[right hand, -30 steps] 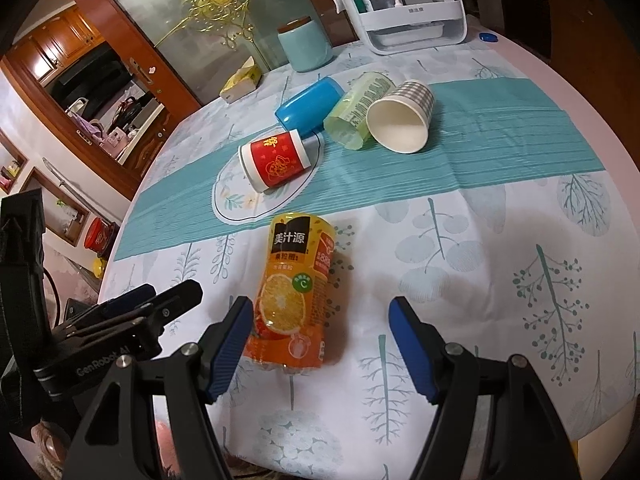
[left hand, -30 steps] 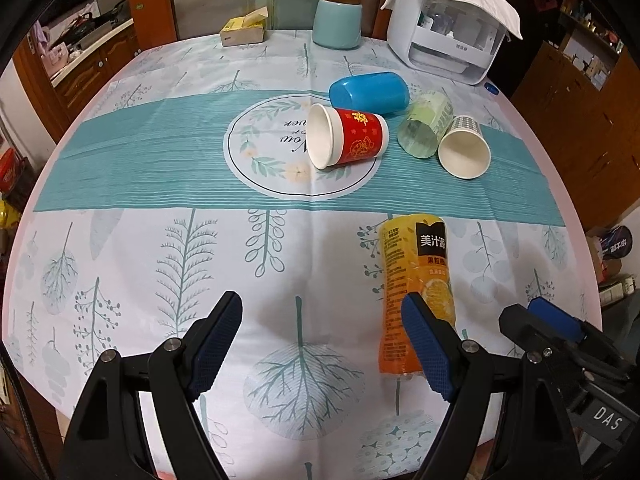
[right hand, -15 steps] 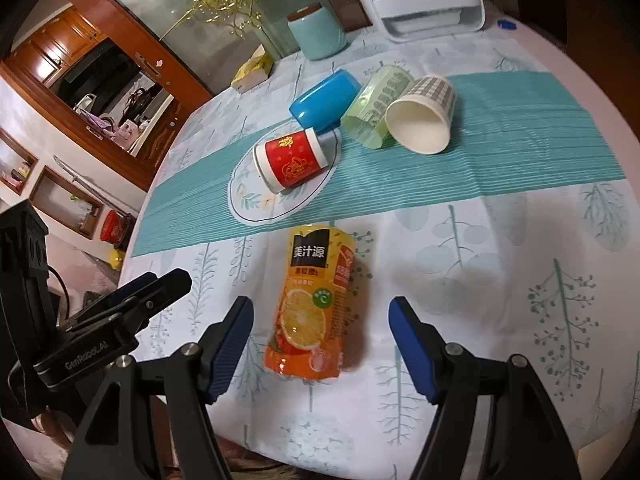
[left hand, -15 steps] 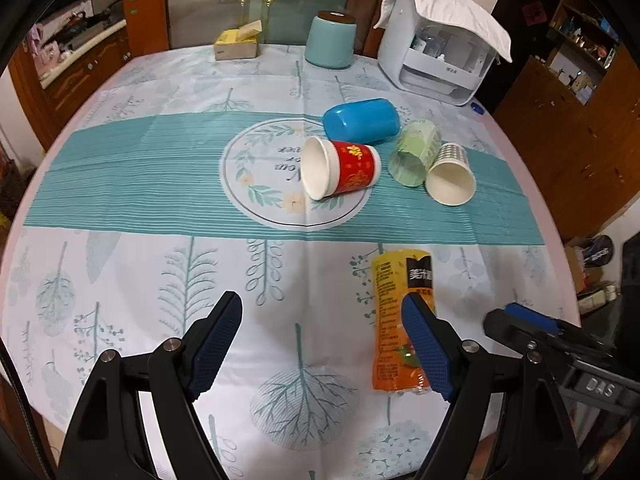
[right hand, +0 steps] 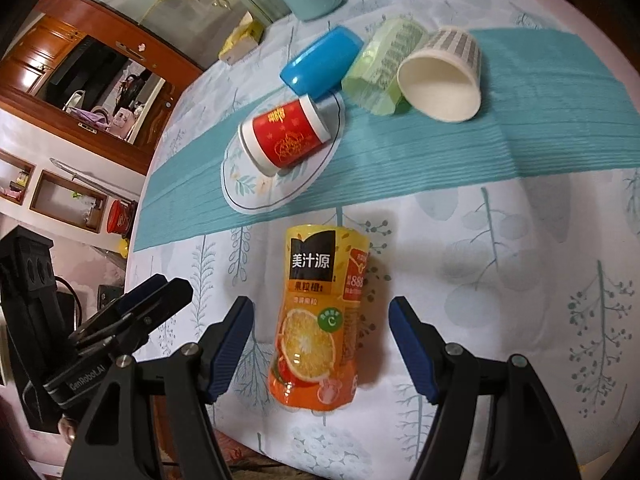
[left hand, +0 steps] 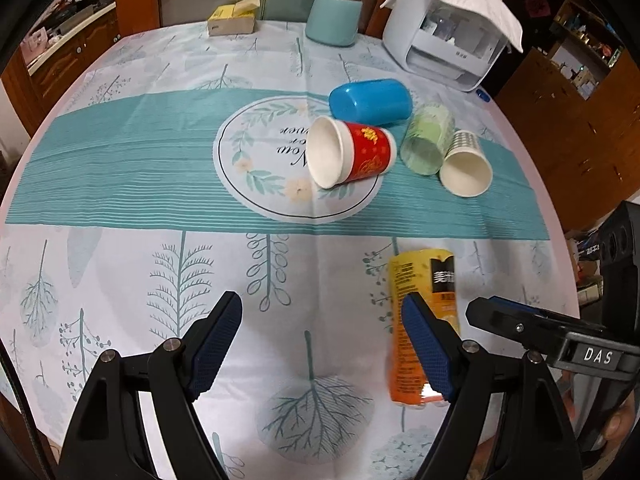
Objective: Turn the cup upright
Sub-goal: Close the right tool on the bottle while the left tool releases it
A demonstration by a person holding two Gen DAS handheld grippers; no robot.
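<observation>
Across the leaf-print tablecloth four cups lie tipped together, the red cup nearest us. We hold our right gripper wide, straddling the orange juice cup lying on its side, likely our pick; our left gripper waits wide and empty.

Both wrist cameras hang over the near table edge, looking down and across. The left one faces straight over; the right sits lower and closer. Both share the orange bottle and fallen cups
</observation>
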